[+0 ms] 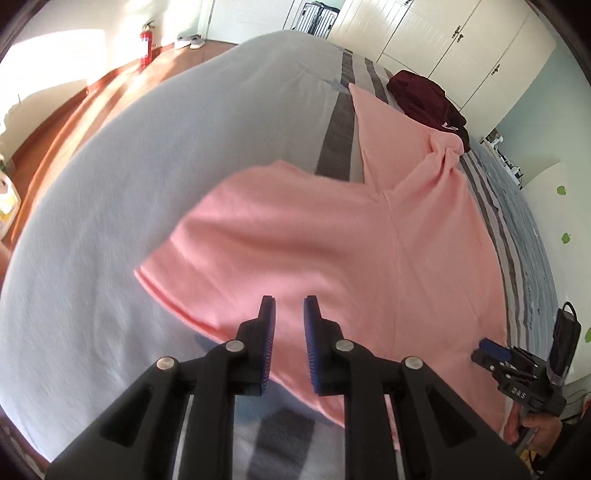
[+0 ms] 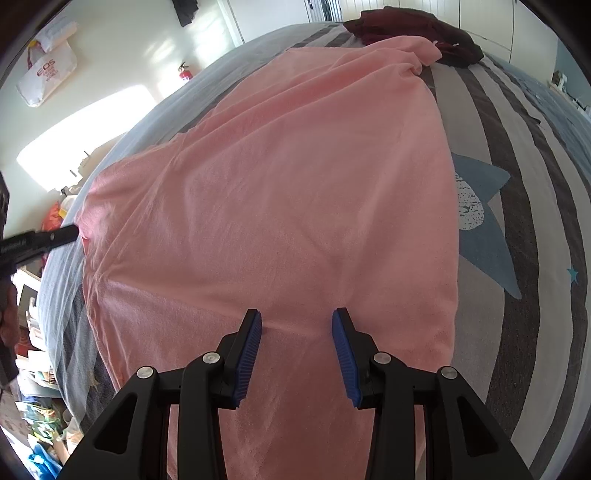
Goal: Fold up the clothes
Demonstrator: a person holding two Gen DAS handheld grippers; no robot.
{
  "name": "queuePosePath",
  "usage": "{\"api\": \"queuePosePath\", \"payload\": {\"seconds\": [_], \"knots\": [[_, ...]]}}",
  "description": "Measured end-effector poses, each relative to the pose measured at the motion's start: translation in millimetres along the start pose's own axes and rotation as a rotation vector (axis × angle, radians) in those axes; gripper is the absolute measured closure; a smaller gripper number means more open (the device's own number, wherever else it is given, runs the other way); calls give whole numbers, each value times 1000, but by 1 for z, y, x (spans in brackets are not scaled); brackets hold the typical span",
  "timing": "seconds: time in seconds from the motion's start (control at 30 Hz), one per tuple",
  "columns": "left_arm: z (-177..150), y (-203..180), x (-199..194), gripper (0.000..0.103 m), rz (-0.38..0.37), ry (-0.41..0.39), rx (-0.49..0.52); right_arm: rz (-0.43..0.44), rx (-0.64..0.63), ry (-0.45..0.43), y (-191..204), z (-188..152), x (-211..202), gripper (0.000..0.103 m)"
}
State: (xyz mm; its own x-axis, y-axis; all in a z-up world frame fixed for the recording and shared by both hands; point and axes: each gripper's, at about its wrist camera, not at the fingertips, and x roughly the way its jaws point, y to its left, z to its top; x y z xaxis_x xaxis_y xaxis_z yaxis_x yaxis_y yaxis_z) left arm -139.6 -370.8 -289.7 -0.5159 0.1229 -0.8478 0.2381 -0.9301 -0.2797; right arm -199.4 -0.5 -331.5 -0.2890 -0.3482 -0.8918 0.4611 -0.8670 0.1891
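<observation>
A pink T-shirt (image 1: 332,240) lies spread on the bed, one sleeve (image 1: 229,236) reaching toward the left in the left wrist view. My left gripper (image 1: 289,306) hovers over the shirt near that sleeve's hem, its blue pads a narrow gap apart with nothing pinched between them. In the right wrist view the pink T-shirt (image 2: 277,184) fills the middle. My right gripper (image 2: 297,317) stands open, its tips low over the cloth near the shirt's near end. The right gripper (image 1: 487,349) also shows at the shirt's right edge, held by a hand (image 1: 535,428).
The bed cover is pale grey-blue (image 1: 110,184) on one side and striped with a blue star (image 2: 480,206) on the other. A dark maroon garment (image 2: 413,26) lies bunched at the far end. Wooden floor, a fire extinguisher (image 1: 146,42) and white wardrobe doors (image 1: 461,37) lie beyond.
</observation>
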Motion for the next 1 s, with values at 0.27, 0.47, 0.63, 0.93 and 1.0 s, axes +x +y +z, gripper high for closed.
{"api": "queuePosePath", "payload": {"seconds": [0.27, 0.47, 0.63, 0.93, 1.0], "knots": [[20, 19, 47, 88, 154, 173, 171, -5, 7, 1, 4, 1, 8, 66], [16, 30, 25, 88, 147, 127, 182, -1, 6, 5, 5, 2, 12, 66], [43, 2, 20, 82, 47, 19, 197, -5, -2, 6, 7, 4, 13, 66], [89, -24, 106, 76, 81, 96, 215, -8, 10, 10, 8, 6, 14, 62], [90, -13, 106, 79, 109, 94, 180, -7, 16, 10, 7, 6, 13, 62]]}}
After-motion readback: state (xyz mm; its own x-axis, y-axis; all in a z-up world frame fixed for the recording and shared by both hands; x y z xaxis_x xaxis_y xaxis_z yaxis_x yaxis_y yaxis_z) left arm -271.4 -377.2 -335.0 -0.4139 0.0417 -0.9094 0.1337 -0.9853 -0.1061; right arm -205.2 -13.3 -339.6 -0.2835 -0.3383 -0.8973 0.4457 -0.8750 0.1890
